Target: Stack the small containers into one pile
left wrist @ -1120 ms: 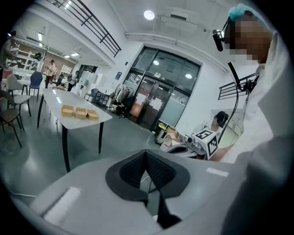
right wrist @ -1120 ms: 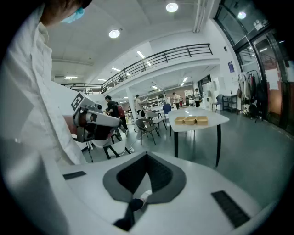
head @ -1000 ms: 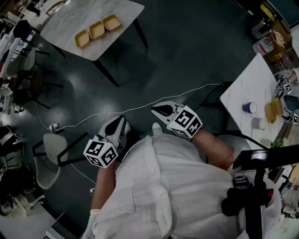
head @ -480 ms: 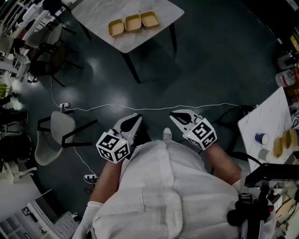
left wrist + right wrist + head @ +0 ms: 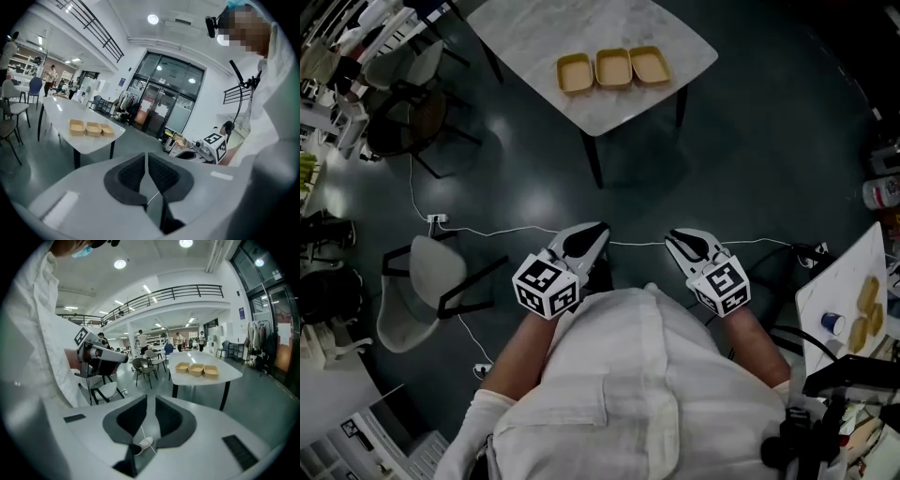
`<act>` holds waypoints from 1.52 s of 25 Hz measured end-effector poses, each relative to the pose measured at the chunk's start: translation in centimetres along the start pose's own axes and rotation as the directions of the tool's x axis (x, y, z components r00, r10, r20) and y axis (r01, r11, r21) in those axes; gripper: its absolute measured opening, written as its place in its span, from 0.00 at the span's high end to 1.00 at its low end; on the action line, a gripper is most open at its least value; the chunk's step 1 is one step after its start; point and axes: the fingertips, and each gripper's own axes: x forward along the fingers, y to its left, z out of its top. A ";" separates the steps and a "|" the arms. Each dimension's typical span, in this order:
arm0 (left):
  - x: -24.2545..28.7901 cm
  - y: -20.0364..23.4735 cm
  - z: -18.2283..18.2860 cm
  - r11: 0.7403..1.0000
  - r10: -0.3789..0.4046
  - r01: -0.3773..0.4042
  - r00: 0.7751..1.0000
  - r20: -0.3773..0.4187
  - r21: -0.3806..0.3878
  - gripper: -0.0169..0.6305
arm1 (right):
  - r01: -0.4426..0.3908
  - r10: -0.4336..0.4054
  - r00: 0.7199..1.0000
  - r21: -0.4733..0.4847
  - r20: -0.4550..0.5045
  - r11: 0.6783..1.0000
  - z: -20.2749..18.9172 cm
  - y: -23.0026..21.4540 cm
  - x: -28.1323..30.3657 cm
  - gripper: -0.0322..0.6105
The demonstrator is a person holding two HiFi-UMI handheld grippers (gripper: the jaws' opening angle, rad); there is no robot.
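Three tan containers (image 5: 613,67) sit side by side in a row on a white marble table (image 5: 619,26) at the top of the head view. They also show in the left gripper view as containers (image 5: 93,128) and in the right gripper view as containers (image 5: 196,369). My left gripper (image 5: 602,228) and right gripper (image 5: 671,235) are held at waist height, far short of the table. Each points toward it. Both grippers have their jaws together but for a thin slit, through which only floor shows.
A grey chair (image 5: 411,292) stands at my left, dark chairs (image 5: 405,120) left of the table. A white cable (image 5: 487,231) runs across the dark floor. A second table (image 5: 839,292) at the right edge holds a cup (image 5: 832,322) and more tan containers (image 5: 866,309).
The table with the three containers has shifted right and nearer in the head view as the person turned toward it. Both grippers stay at the waist, unchanged.
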 end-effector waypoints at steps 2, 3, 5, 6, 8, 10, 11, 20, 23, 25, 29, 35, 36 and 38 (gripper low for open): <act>-0.1 2.8 2.2 1.000 -0.023 0.023 1.000 0.001 0.011 0.96 | 0.027 -0.027 1.000 -0.018 -0.008 0.999 2.3 -0.9 2.6 0.90; -0.2 4.2 3.0 0.999 -0.034 0.034 0.999 -0.003 0.016 0.96 | 0.041 -0.041 0.999 -0.022 -0.009 0.999 3.4 -1.4 3.9 0.89; -0.4 6.9 4.1 0.998 -0.051 0.052 0.999 -0.016 0.028 0.96 | 0.070 -0.071 0.997 -0.017 -0.006 0.997 5.0 -2.6 6.3 0.88; -0.4 8.0 4.6 0.998 -0.060 0.060 0.998 -0.023 0.035 0.96 | 0.087 -0.087 0.996 -0.011 -0.004 0.996 5.6 -3.2 7.3 0.88; -0.3 10.2 5.2 0.996 -0.076 0.078 0.996 -0.036 0.047 0.96 | 0.120 -0.120 0.993 0.001 0.000 0.993 6.6 -4.5 8.9 0.88; -0.2 12.3 5.7 0.994 -0.090 0.093 0.995 -0.051 0.052 0.96 | 0.151 -0.151 0.989 0.008 0.002 0.989 7.5 -5.7 10.3 0.88; 0.0 13.3 5.8 0.994 -0.095 0.098 0.994 -0.059 0.050 0.96 | 0.164 -0.164 0.986 0.010 0.001 0.986 7.9 -6.3 10.8 0.88; 3.9 17.3 7.7 0.994 -0.111 0.112 0.992 -0.062 0.014 0.96 | 0.213 -0.212 0.976 0.007 -0.053 0.977 8.8 -12.3 13.5 0.88; 5.5 18.3 8.6 0.995 -0.097 0.098 0.993 -0.065 0.007 0.96 | 0.213 -0.213 0.975 -0.015 -0.067 0.977 9.1 -15.4 14.5 0.88; 6.6 19.2 9.3 0.997 -0.073 0.073 0.995 -0.067 -0.004 0.96 | 0.202 -0.204 0.976 -0.028 -0.075 0.979 9.3 -17.8 15.4 0.88; 9.6 20.5 10.8 1.000 -0.028 0.027 0.997 -0.074 -0.015 0.96 | 0.155 -0.161 0.982 -0.077 -0.094 0.985 10.0 -22.5 17.1 0.88; 14.9 22.6 14.6 0.998 0.053 -0.055 0.997 -0.052 -0.026 0.96 | 0.076 -0.090 0.990 -0.131 -0.104 0.988 11.3 -28.8 20.2 0.88; 15.7 22.7 15.3 0.997 0.066 -0.068 0.997 -0.045 -0.026 0.96 | 0.066 -0.082 0.991 -0.143 -0.109 0.988 11.3 -30.0 20.6 0.88; 17.0 22.9 16.2 0.995 0.092 -0.093 0.995 -0.039 -0.034 0.96 | 0.051 -0.073 0.990 -0.170 -0.124 0.984 10.9 -32.2 21.3 0.88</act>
